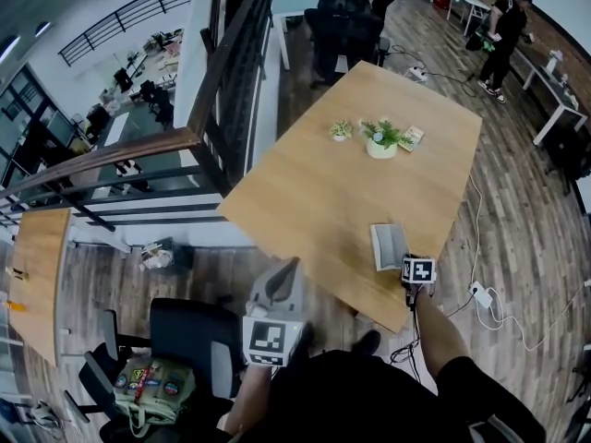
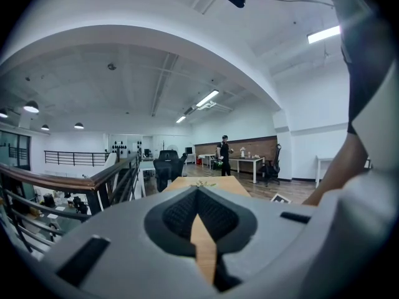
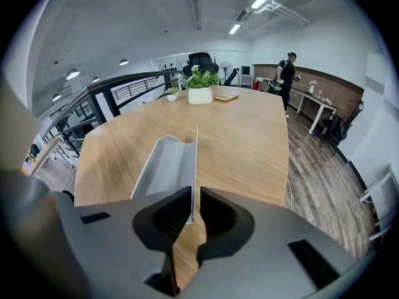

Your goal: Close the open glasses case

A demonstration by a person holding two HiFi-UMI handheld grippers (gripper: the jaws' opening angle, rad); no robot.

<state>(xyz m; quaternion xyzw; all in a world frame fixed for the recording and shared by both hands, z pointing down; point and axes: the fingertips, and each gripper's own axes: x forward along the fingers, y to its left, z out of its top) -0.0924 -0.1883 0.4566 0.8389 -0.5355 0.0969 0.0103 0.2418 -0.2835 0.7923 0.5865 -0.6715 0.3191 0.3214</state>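
**Right claw pinching the raised lid of the open glasses case**

The glasses case [image 1: 389, 245] is lying open near the table's [image 1: 314, 201] near right corner, beside the edge closest to the person. Its grey tray is showing only smooth grey lining inside. Its thin lid is standing upright along the tray's right side. The right gripper [image 3: 192, 212] is clamping the lid's near end, one pad pressing on each face.

Farther along the table, a white pot [image 3: 200, 95] is holding a leafy green plant [image 3: 201, 78]. A smaller pot [image 3: 171, 96] with a little plant [image 3: 172, 91] is sitting just beside it, and a flat card-like item [image 3: 225, 96] is lying on the other side.

The head view is placing the case on the table. It is also showing the left gripper [image 1: 294, 266] hanging off the table's near edge, well apart from the case. Only the right gripper view is showing the lid edge-on between the pads. The left gripper view is showing its jaws together, with just a sliver of tabletop visible past them.
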